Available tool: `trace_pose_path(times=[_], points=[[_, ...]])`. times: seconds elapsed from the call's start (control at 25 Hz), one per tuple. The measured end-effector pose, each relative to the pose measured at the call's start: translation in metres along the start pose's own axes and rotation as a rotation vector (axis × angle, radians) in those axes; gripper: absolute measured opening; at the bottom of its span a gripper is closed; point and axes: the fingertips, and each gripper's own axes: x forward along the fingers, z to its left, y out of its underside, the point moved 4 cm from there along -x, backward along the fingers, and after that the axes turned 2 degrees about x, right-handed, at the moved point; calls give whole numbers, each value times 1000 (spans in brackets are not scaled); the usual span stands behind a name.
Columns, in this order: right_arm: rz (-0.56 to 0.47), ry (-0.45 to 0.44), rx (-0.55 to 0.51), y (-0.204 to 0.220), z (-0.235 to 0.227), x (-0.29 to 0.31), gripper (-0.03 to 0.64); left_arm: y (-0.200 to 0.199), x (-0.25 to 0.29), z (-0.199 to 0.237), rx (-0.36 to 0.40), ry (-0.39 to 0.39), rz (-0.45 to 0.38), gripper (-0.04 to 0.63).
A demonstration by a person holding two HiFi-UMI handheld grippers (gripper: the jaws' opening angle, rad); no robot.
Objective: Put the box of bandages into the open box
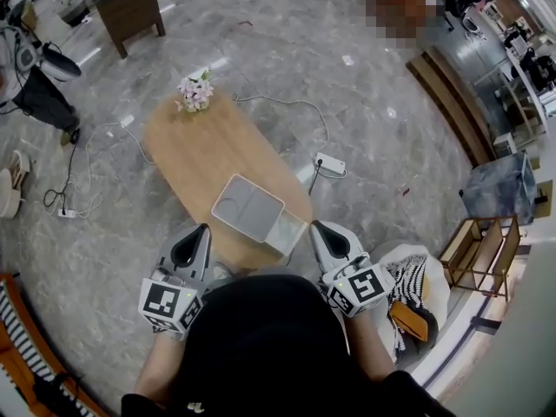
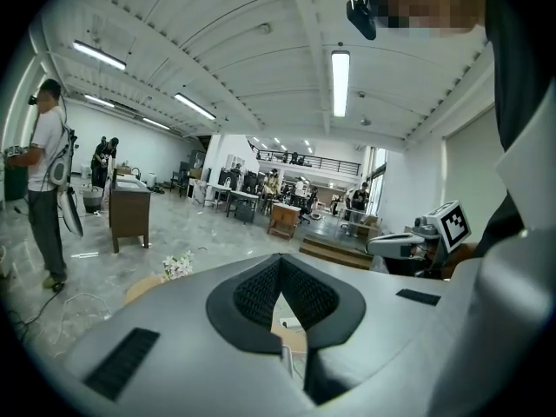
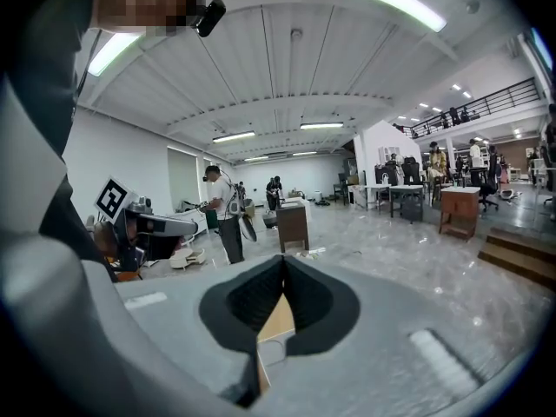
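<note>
The open box point(image 1: 248, 207) sits on the near end of the oval wooden bench point(image 1: 195, 150), white and with its lid flap folded down at its 4 o'clock side; only from the head view do we see it whole, with the flowers point(image 1: 195, 92) at the bench's far 11 o'clock end. In that view the left tool point(image 1: 205, 228) is at the box's 7 o'clock and the right tool point(image 1: 314, 225) at its 4 o'clock, both clear of it.

The gripper views look level across the hall instead; the left one gives us a standing person point(image 2: 48, 181) at 9 o'clock and a dark cabinet point(image 2: 130, 215) on the floor. There the left tool point(image 2: 280, 257) has its jaws closed tip to tip with nothing between them; the right tool point(image 3: 283, 259) is closed and empty likewise, with a sliver of bench showing below each.

We cannot make out the bandage box in any view.
</note>
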Motion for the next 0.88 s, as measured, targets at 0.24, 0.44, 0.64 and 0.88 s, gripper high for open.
trace_pose_path(times=[0.24, 0.44, 0.64, 0.88], points=[[-33, -9, 24, -6, 4, -7, -3, -7, 2, -9, 6, 24, -26, 14], [-35, -12, 20, -8, 6, -8, -3, -6, 6, -17, 10, 51, -20, 14], [-29, 0, 35, -2, 3, -10, -3, -3, 9, -22, 20, 66, -8, 14], [-18, -2, 42, 4, 6, -12, -3, -1, 9, -23, 28, 70, 3, 14]])
